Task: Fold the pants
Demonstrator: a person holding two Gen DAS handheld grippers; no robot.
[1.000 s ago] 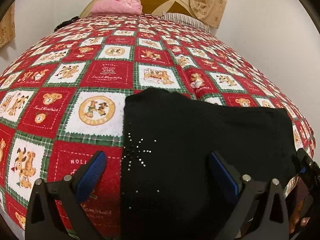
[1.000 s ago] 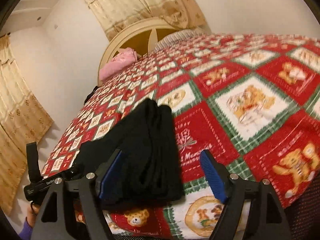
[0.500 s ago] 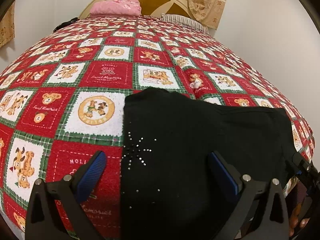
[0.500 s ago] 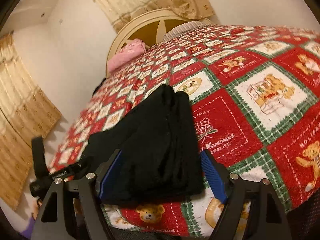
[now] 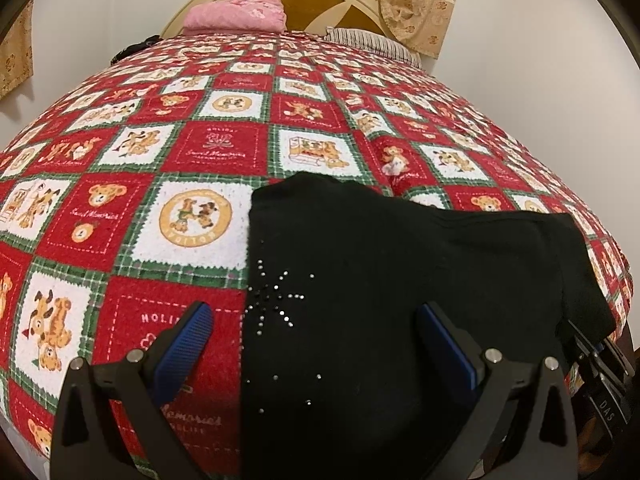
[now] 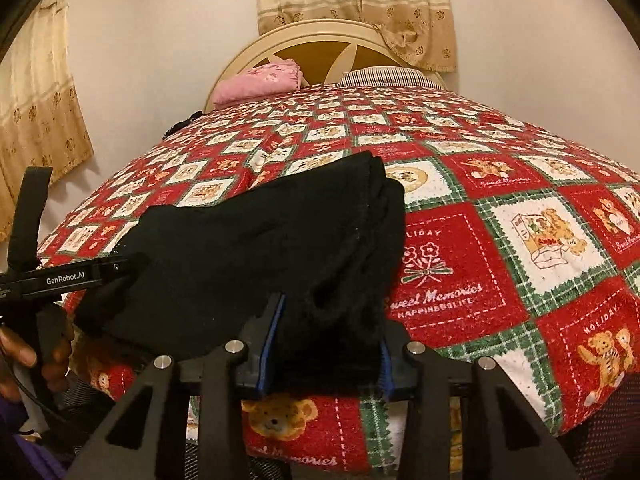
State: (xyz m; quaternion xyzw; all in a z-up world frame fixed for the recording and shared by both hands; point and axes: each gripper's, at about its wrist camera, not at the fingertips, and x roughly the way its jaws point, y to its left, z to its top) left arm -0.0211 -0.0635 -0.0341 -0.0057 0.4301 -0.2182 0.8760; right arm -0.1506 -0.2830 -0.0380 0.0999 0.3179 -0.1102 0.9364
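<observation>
right gripper [image 6: 324, 340] is closing on the thick end of the folded black knit pants [image 6: 256, 248], probably to fold again. left gripper [image 5: 316, 344] fingers sit wide apart over them.

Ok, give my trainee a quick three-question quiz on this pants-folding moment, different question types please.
1. True or false: the black pants lie partly folded on the patchwork bedspread.
2. Which tongs have pants fabric between their pads? A) left tongs B) right tongs C) neither
3. Fill in: the folded item by the headboard is a ____ cloth.

Key: 1 true. 2 B; the right tongs are closing on a bunched end of the pants, while the left tongs hover wide open above the fabric. 3 pink.
</observation>
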